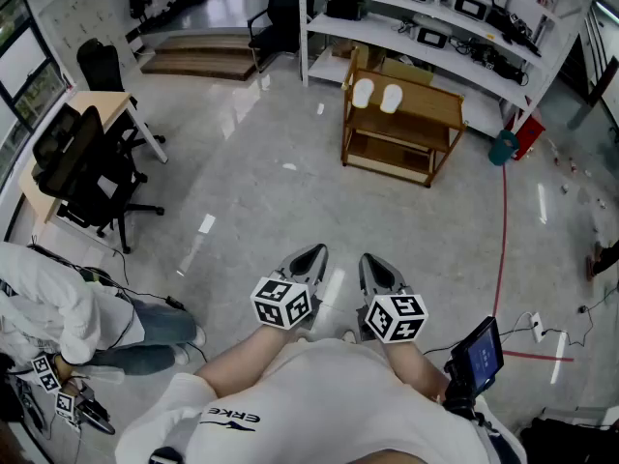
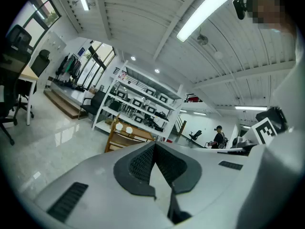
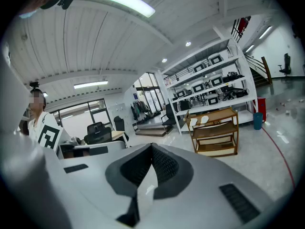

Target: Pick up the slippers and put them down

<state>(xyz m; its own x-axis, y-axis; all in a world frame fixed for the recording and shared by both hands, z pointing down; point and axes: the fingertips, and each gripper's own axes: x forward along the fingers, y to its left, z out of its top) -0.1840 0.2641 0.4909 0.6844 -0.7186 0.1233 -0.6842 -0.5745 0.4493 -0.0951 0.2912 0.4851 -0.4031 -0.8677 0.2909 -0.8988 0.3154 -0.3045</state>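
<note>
Approaching looks like the step in hand, and it has barely begun: nothing is picked up. The two white slippers (image 1: 364,93) lie side by side, soles up as far as I can tell, on the top tier of a wooden rack (image 1: 430,101) at about 1 o'clock in the head view, well apart from the person across open floor (image 1: 271,191), with a white shelving unit (image 1: 387,32) just behind the rack. The left hand-held gripper (image 1: 313,252) and the right hand-held gripper (image 1: 373,260) are held close in front of the body, side by side, both pointing toward 12 o'clock and tipped slightly downward. Each gripper view shows its ribbed pads pressed together at the tip with nothing between them, so both are fully closed and empty, touching nothing. The next move, as I judge it, calls for walking up to the rack, parting the jaws before arrival, and bringing one hand-held gripper down over each slipper's edge; thin, flat slippers lying on a board may need a low, sideways bite.
</note>
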